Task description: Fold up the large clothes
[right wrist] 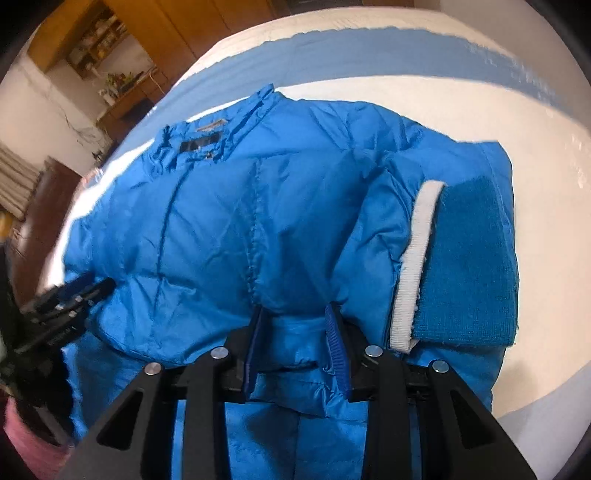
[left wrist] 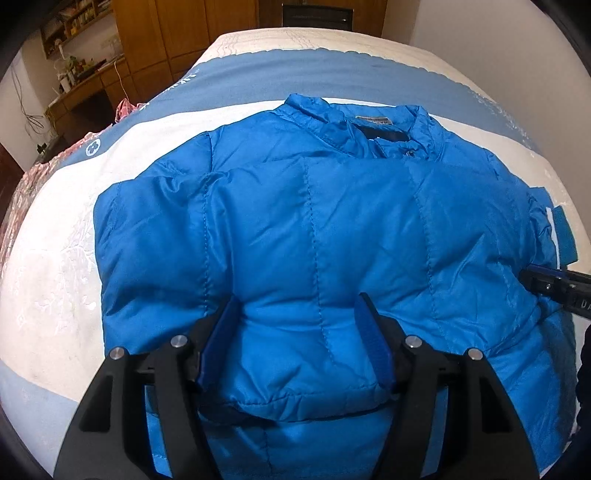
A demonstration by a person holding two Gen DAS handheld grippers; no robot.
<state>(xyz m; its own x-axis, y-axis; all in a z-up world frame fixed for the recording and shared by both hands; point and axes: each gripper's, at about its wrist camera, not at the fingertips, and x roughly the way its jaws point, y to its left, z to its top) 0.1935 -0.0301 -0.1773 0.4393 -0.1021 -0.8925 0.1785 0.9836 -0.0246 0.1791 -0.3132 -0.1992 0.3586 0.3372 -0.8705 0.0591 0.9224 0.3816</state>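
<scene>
A bright blue padded jacket (left wrist: pixel 314 221) lies on the bed, collar (left wrist: pixel 388 125) at the far end, sleeves folded across the body. Its lower part is doubled up over the chest. My left gripper (left wrist: pixel 299 306) is closed on the thick folded hem of the jacket, its jaws spread by the padding. My right gripper (right wrist: pixel 297 314) grips the same hem further right (right wrist: pixel 295 343), beside the sleeve's white-and-blue knit cuff (right wrist: pixel 461 266). The right gripper shows at the left wrist view's right edge (left wrist: pixel 535 280). The left gripper shows at the right wrist view's left edge (right wrist: pixel 74 295).
The bed has a white and blue quilt (left wrist: pixel 55 258). A pink patterned cloth (left wrist: pixel 33 192) hangs at the bed's left edge. A wooden desk with shelves (left wrist: pixel 85 74) and wardrobes (left wrist: pixel 192 33) stand beyond the bed.
</scene>
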